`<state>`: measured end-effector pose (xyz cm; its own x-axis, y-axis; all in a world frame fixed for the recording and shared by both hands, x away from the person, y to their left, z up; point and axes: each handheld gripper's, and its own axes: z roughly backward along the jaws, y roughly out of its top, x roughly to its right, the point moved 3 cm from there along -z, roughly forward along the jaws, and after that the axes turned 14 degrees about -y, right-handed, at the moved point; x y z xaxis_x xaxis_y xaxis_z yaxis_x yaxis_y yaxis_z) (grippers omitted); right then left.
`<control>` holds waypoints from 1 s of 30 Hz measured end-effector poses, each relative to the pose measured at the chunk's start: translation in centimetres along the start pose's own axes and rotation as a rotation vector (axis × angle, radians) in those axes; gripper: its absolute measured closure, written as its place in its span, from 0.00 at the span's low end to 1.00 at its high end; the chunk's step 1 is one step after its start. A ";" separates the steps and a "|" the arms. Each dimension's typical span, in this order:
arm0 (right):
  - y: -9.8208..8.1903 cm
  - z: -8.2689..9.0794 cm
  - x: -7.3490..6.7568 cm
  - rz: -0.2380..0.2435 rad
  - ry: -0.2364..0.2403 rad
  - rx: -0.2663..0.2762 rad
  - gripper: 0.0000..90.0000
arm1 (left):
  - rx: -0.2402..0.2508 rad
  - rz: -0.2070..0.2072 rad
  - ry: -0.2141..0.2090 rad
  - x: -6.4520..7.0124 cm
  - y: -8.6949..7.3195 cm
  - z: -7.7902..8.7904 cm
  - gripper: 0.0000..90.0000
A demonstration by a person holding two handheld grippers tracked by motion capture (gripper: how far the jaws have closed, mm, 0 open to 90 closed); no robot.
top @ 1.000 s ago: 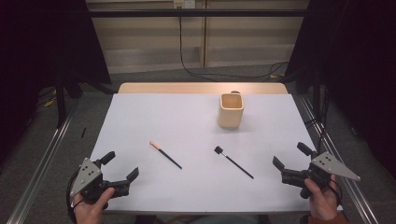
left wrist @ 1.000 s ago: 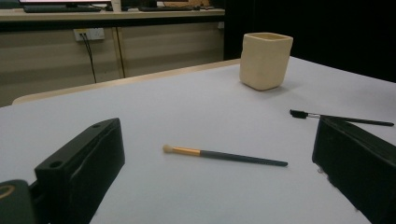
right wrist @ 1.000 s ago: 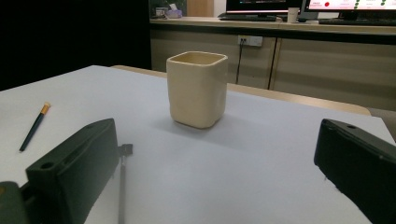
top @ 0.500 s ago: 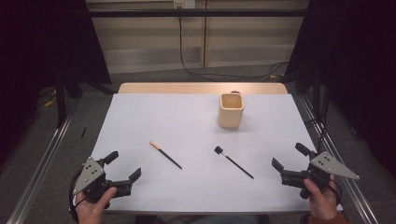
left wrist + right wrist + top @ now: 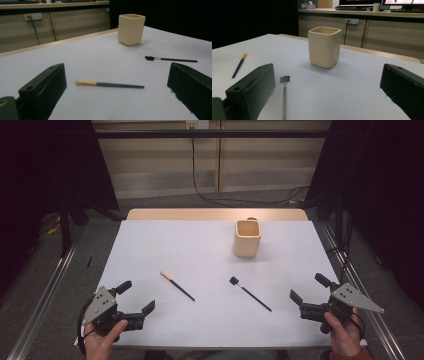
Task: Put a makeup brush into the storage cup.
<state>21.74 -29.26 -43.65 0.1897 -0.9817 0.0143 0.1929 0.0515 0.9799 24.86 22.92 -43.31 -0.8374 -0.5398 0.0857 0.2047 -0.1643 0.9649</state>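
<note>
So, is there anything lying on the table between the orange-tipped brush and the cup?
No. In the high view, bare white table separates the orange-tipped brush from the cup; the black-headed brush lies off that line, nearer the person.

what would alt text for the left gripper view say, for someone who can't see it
Two open black jaws frame a white table where a makeup brush with a gold band and pale tip lies flat between them. Farther back stands a cream square cup, upright, and right of it lies a thin black brush with a small dark head.

Beige cabinets (image 5: 210, 167) line the back wall, black curtains (image 5: 45, 165) either side, grey floor (image 5: 30, 270).
</note>
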 end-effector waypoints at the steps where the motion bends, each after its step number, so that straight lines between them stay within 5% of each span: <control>1: 0.0 0.0 0.0 0.000 0.000 -0.001 0.00 | 0.001 0.003 0.003 -0.1 0.1 -0.1 0.02; 15: 0.0 0.0 0.0 -0.015 0.000 -0.001 0.00 | 0.014 -0.027 -0.034 -0.6 1.9 -1.6 0.02; 18: -0.1 0.0 0.0 -0.013 0.004 -0.002 0.00 | 0.009 -0.060 -0.008 -0.8 2.3 -2.0 0.02; 30: -0.1 0.0 0.0 -0.011 0.008 -0.002 0.00 | 0.012 -0.015 -0.047 -2.0 3.2 -3.8 0.02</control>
<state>21.74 -29.30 -43.74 0.1949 -0.9808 0.0023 0.1974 0.0415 0.9794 29.07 20.33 -41.33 -0.8635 -0.4977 0.0822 0.1857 -0.1622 0.9691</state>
